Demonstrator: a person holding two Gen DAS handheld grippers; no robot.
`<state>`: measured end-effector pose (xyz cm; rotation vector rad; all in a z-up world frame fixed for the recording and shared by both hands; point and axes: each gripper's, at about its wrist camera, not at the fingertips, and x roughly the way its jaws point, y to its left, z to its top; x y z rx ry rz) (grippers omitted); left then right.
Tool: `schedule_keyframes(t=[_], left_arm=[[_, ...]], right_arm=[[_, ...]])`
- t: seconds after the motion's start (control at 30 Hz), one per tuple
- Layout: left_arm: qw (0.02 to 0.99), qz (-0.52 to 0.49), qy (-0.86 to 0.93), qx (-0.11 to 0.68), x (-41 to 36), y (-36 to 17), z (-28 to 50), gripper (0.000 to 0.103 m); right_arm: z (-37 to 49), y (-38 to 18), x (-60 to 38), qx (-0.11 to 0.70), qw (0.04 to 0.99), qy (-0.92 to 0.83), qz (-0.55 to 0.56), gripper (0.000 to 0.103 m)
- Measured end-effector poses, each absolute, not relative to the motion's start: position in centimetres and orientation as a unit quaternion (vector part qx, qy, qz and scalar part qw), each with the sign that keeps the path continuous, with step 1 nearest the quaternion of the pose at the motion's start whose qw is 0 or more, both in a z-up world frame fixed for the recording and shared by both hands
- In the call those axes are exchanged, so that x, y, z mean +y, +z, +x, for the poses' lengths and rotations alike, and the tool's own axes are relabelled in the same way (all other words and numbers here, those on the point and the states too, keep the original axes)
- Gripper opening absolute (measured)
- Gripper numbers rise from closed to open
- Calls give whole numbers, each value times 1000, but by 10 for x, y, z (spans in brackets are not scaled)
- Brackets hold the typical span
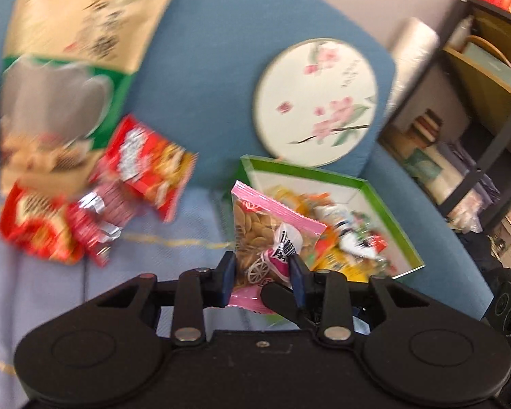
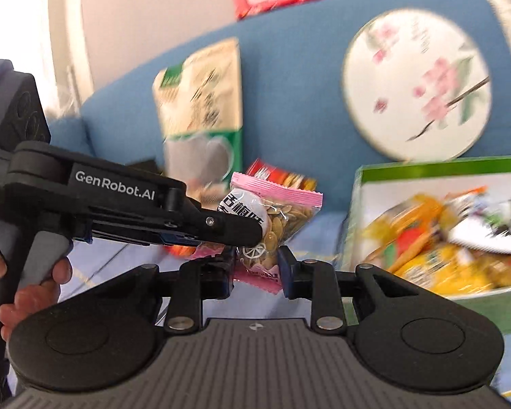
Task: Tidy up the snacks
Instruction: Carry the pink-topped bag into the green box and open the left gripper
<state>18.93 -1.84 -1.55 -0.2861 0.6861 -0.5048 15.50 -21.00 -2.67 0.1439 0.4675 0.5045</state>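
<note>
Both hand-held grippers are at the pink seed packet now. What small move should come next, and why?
Probably the left hand-held gripper should let go: both it and the right hand-held gripper pinch the pink seed packet, and the green box of snacks lies on the right one's side.

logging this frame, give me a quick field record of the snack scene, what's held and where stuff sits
held item: pink seed packet, lifted above the sofa seat
left gripper: shut on the packet
right gripper: jaws either side of the packet's lower end; contact unclear
green tray: on the seat, holding mixed snacks
red packets: loose on the seat, left of the tray
big bag: leaning on the blue backrest
round cushion: behind the tray
</note>
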Motion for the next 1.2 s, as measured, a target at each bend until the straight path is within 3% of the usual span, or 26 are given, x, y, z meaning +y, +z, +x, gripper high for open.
schedule_keyframes(t=[0.5, 0.57, 0.63, 0.67, 0.7, 0.9, 1.0, 1.07, 1.2], left_arm=[[892, -94, -310, 316, -121, 2, 247, 27], [893, -88, -307, 315, -126, -3, 252, 36], [896, -82, -293, 323, -130, -11, 257, 68], [899, -83, -281, 327, -129, -15, 258, 91], [902, -87, -270, 326, -126, -19, 258, 98], [901, -98, -256, 335, -98, -27, 249, 99], [907, -100, -248, 324, -75, -22, 234, 103], [916, -95, -233, 312, -59, -20, 221, 103], [926, -93, -198, 306, -20, -23, 202, 103]], right_arm=[[183, -21, -284, 181, 966, 135, 125, 48], [188, -27, -286, 180, 967, 123, 129, 48], [195, -37, -284, 189, 970, 96, 116, 55], [199, -41, -283, 202, 969, 86, 110, 62], [202, -46, -283, 216, 968, 76, 107, 62], [189, -38, -281, 197, 972, 84, 94, 62], [180, -35, -274, 184, 976, 89, 77, 76], [172, -33, -267, 173, 978, 97, 66, 94], [158, -29, -246, 162, 976, 138, 49, 98]])
